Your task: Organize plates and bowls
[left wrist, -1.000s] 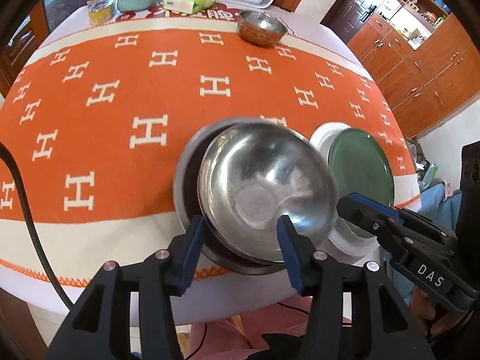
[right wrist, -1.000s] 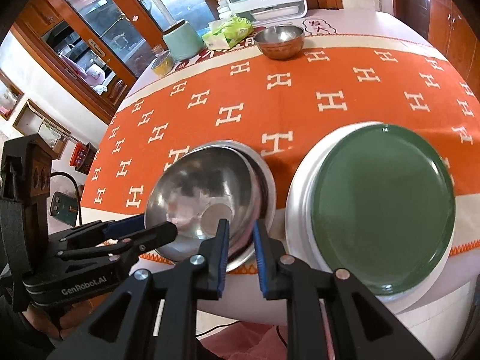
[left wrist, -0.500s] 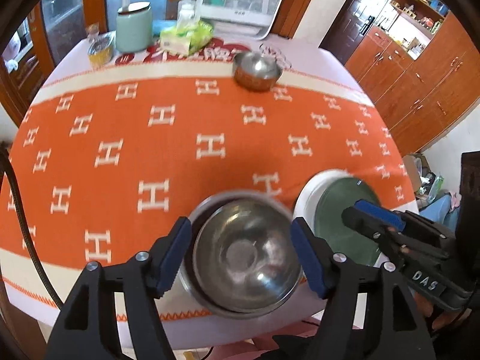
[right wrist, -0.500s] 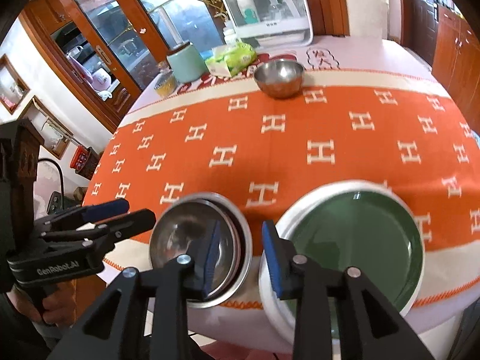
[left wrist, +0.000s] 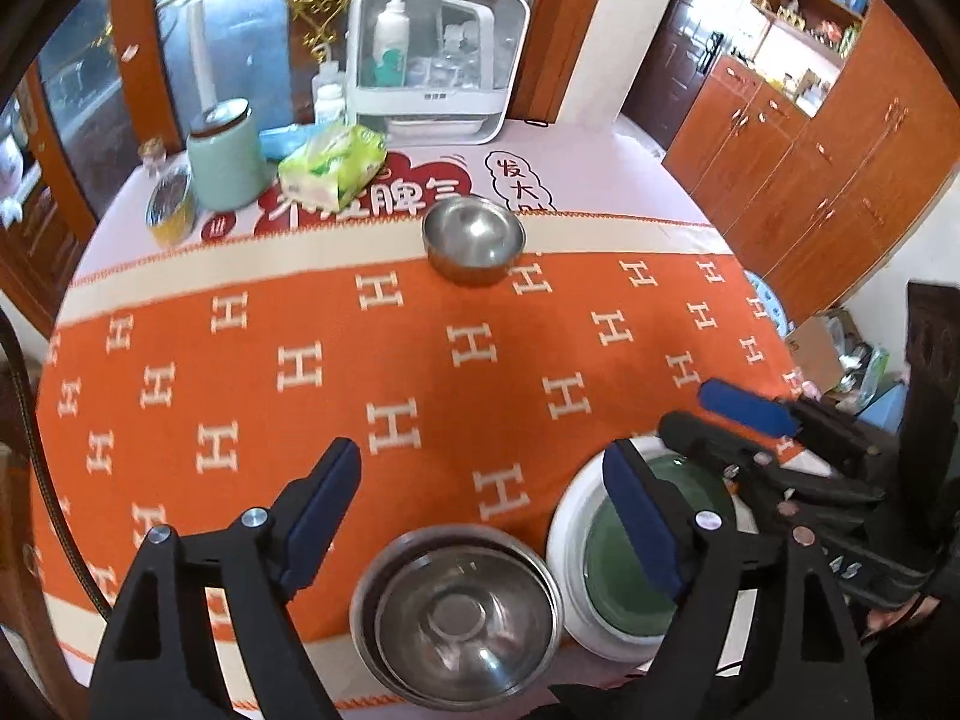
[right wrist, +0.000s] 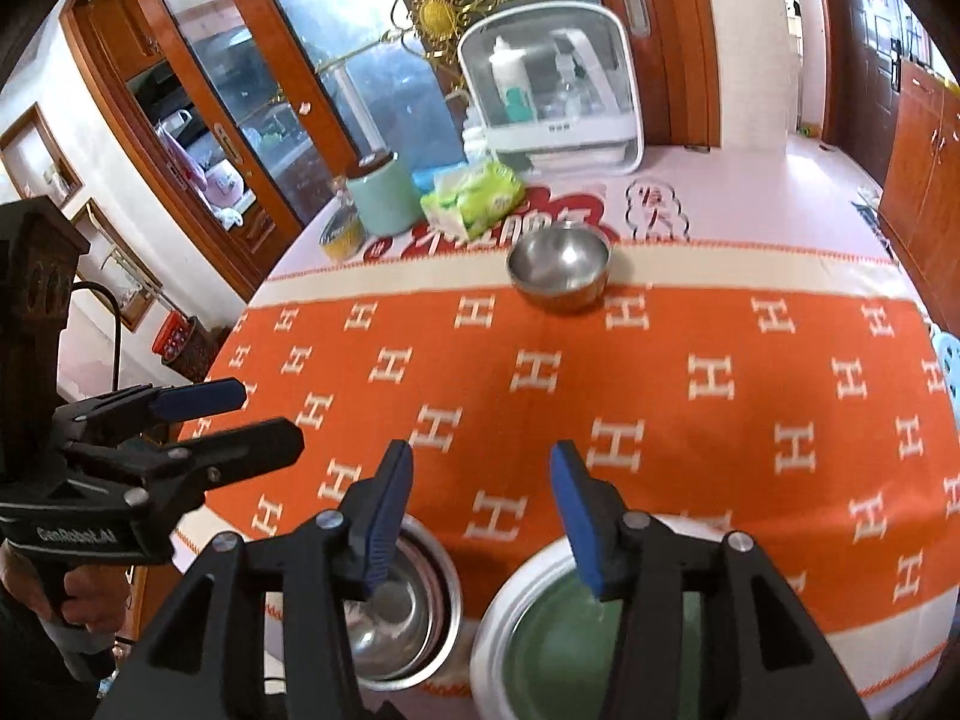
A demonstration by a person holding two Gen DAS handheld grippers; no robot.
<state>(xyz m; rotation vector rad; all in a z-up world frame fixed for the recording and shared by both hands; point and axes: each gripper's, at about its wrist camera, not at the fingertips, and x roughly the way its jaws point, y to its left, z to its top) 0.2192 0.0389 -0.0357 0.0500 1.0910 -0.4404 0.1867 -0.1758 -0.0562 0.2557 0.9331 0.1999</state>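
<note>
Hidden or cut off: the nested steel bowls (left wrist: 459, 615) at the table's near edge are partly covered in the right view by the right gripper's (right wrist: 480, 516) finger, and how many bowls are stacked cannot be told beyond an outer rim and an inner bowl. The green plate (left wrist: 636, 564) lies on a white plate (left wrist: 564, 546) just right of the bowls; both are half masked by gripper fingers in each view and blurred in the right view. Left gripper (left wrist: 480, 516): jaws opening, spread wide above the cloth, nothing between them, bowls below and clear of the pads. Right gripper: jaws opening, empty, hanging over the gap between bowls and plates. A hand (right wrist: 84, 600) on the left gripper's grip shows at the right view's left edge. A single steel bowl (left wrist: 473, 237) stands well apart at the far edge of the orange cloth (left wrist: 300, 372). Surface: round table, pale cover with red print (left wrist: 372, 204), overlaid by the orange cloth with white H pattern and cream borders. Far side: mint canister (left wrist: 223, 156), tissue pack (left wrist: 333, 165), yellow tin (left wrist: 171, 210), white cabinet (left wrist: 435, 60) with bottles inside, details unclear. Room: wooden cupboards (left wrist: 828, 168) to the right, glass-fronted wooden doors (right wrist: 240, 90) behind.
</note>
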